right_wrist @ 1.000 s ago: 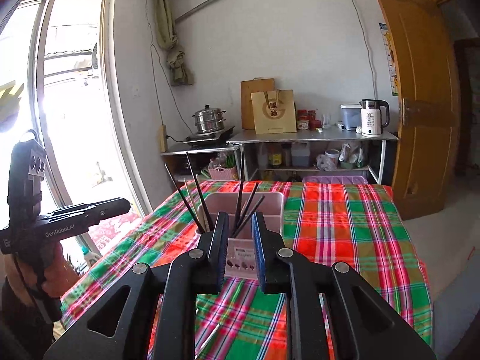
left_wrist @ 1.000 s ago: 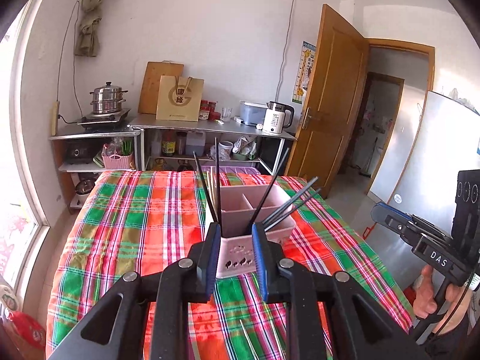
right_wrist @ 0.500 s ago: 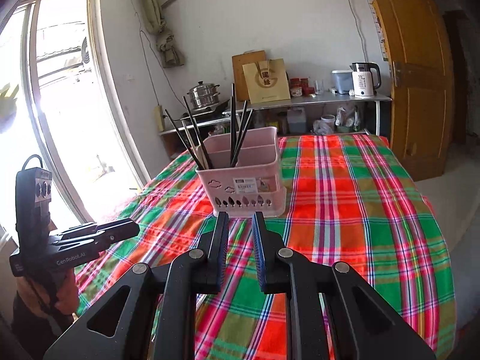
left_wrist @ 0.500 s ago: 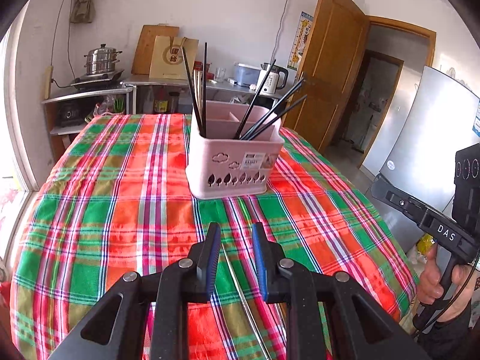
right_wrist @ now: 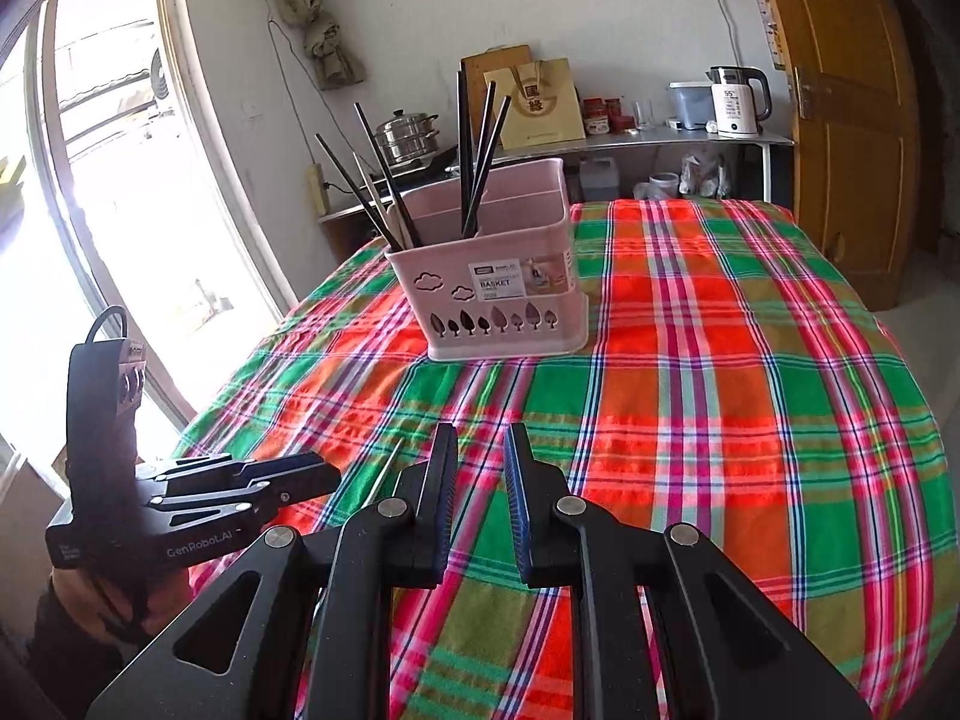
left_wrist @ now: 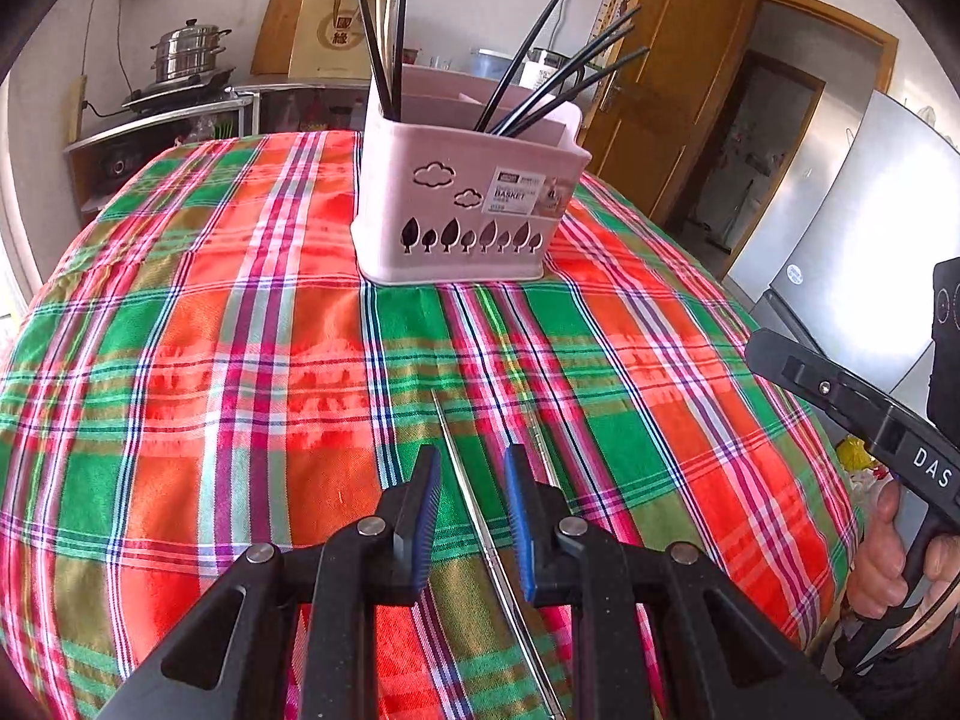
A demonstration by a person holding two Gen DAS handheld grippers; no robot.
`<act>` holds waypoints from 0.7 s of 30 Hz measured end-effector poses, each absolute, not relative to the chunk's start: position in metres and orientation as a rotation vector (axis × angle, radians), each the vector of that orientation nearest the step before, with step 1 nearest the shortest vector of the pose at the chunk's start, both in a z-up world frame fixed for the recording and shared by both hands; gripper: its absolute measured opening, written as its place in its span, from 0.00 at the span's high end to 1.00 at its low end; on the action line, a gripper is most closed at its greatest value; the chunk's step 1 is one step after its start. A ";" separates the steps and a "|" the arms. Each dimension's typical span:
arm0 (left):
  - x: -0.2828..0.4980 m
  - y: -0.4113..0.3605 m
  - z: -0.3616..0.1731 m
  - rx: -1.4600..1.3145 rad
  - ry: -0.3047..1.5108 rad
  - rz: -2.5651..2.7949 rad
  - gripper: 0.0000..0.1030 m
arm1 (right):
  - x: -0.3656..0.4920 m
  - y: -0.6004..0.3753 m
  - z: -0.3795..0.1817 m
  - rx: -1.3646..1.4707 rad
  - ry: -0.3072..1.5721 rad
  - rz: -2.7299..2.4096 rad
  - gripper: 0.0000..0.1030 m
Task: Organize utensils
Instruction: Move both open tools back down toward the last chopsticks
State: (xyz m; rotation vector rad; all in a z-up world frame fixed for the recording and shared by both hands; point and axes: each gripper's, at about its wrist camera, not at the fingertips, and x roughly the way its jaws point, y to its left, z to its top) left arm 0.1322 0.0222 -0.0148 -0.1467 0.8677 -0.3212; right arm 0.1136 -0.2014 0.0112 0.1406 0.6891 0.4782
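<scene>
While both tilt downward, left gripper [left_wrist: 470, 468] jaws apart over silver chopstick [left_wrist: 480, 516], right gripper [right_wrist: 478, 450] parted, empty, above plaid cloth [right_wrist: 720, 390].

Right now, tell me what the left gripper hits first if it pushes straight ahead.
Probably the metal chopstick lying on the plaid tablecloth, which runs between the left gripper's parted fingers; depth is unclear.

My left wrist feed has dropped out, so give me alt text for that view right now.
The left gripper, jaws slightly apart and empty, hangs over a silver chopstick lying on the plaid tablecloth, a second chopstick just right of it. Behind stands the pink basket holding dark chopsticks.
</scene>
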 end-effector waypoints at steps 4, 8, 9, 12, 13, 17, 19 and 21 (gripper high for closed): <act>0.145 0.018 -0.032 -0.143 0.917 -0.308 0.80 | 0.117 -0.200 0.004 0.148 0.711 0.479 0.84; 0.152 0.010 -0.041 -0.112 0.930 -0.289 0.80 | 0.119 -0.197 -0.002 0.152 0.730 0.484 0.84; 0.152 0.009 -0.041 -0.102 0.932 -0.286 0.80 | 0.119 -0.196 -0.003 0.153 0.734 0.487 0.84; 0.151 0.010 -0.042 -0.071 0.927 -0.254 0.91 | 0.121 -0.189 -0.008 0.147 0.751 0.499 0.84; 0.150 0.012 -0.042 -0.076 0.927 -0.256 0.92 | 0.122 -0.186 -0.010 0.144 0.759 0.504 0.84; 0.144 0.023 -0.042 -0.061 0.921 -0.217 0.94 | 0.124 -0.172 -0.020 0.126 0.793 0.529 0.84; 0.141 0.031 -0.042 -0.062 0.917 -0.199 0.95 | 0.127 -0.164 -0.026 0.114 0.817 0.541 0.84; 0.138 0.037 -0.041 -0.063 0.916 -0.187 0.95 | 0.130 -0.156 -0.034 0.109 0.846 0.549 0.84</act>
